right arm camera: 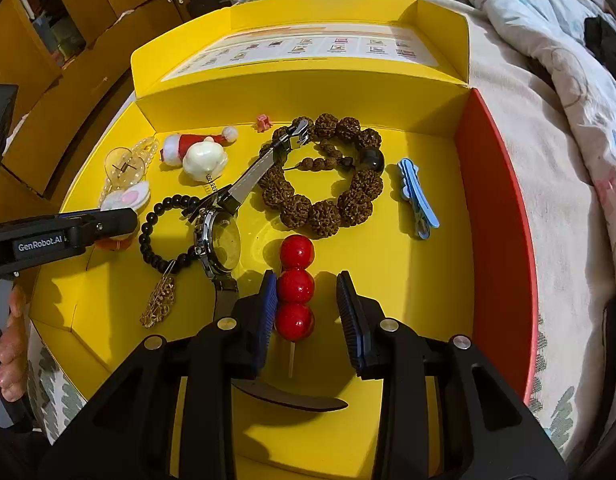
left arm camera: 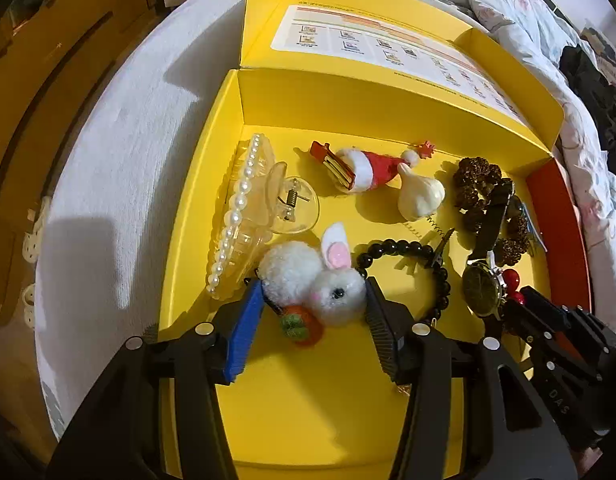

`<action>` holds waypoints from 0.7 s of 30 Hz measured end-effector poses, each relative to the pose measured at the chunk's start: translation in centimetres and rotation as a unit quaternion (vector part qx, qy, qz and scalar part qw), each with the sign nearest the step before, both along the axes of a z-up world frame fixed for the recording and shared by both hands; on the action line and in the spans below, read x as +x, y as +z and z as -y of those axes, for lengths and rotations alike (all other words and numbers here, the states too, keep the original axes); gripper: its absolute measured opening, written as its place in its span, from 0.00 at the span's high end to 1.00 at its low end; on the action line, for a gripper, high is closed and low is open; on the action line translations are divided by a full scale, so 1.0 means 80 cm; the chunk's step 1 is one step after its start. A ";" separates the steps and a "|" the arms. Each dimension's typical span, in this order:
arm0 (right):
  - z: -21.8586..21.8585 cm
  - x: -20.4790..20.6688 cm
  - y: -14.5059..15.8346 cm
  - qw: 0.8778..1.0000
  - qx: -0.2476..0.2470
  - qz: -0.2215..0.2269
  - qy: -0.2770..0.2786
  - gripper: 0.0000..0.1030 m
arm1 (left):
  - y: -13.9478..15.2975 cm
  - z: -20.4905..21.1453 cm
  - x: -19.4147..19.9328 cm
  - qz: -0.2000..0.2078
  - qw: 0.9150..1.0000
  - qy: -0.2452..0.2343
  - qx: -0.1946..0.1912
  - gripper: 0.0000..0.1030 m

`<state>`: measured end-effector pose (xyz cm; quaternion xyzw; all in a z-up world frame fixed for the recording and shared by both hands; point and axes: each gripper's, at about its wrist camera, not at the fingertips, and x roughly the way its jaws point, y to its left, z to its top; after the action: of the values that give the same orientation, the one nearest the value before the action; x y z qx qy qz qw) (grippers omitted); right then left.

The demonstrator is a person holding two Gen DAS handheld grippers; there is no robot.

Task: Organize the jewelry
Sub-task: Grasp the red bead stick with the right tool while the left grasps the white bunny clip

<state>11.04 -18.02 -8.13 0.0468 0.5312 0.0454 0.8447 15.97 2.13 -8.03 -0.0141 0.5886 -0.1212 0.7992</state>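
An open yellow box [left arm camera: 308,100] lies on a bed with jewelry spread over its floor. In the left wrist view my left gripper [left arm camera: 314,285] has its pads against both sides of a fluffy white rabbit hair clip [left arm camera: 328,280] with an orange carrot, and the clip rests on the box floor. In the right wrist view my right gripper [right arm camera: 306,278] straddles a stick of three red beads [right arm camera: 295,288]. The beads touch its left pad and a gap shows on the right, so it is open. A wristwatch [right arm camera: 221,240] lies just left of the beads.
Also in the box are a pearl claw clip [left arm camera: 243,216], a Santa hat clip [left arm camera: 368,168], a white garlic-shaped clip [left arm camera: 420,196], a black bead bracelet [right arm camera: 163,232], a brown seed bracelet [right arm camera: 328,200] and a blue clip [right arm camera: 418,200]. Quilted bedding [right arm camera: 548,160] surrounds the box.
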 end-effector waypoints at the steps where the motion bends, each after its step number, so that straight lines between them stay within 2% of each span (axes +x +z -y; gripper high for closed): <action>1: 0.000 0.000 0.000 1.000 0.000 0.000 0.000 0.73 | 0.000 -0.001 -0.001 0.002 1.000 0.001 0.002 0.52; 5: 0.000 -0.001 0.002 1.000 0.008 -0.003 0.004 0.80 | 0.003 0.002 -0.004 0.013 1.000 -0.003 0.006 0.58; 11: 0.008 -0.002 0.005 1.000 0.017 -0.001 -0.006 0.81 | 0.007 0.001 -0.003 0.013 1.000 0.001 -0.007 0.63; 21: 0.032 -0.008 0.037 0.998 0.047 0.029 -0.023 0.81 | 0.032 -0.015 -0.008 0.035 0.999 0.013 -0.034 0.64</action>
<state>10.43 -20.61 -5.19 0.0973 0.5025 0.0521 0.8575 15.29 3.37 -5.45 -0.0445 0.5553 -0.1308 0.8201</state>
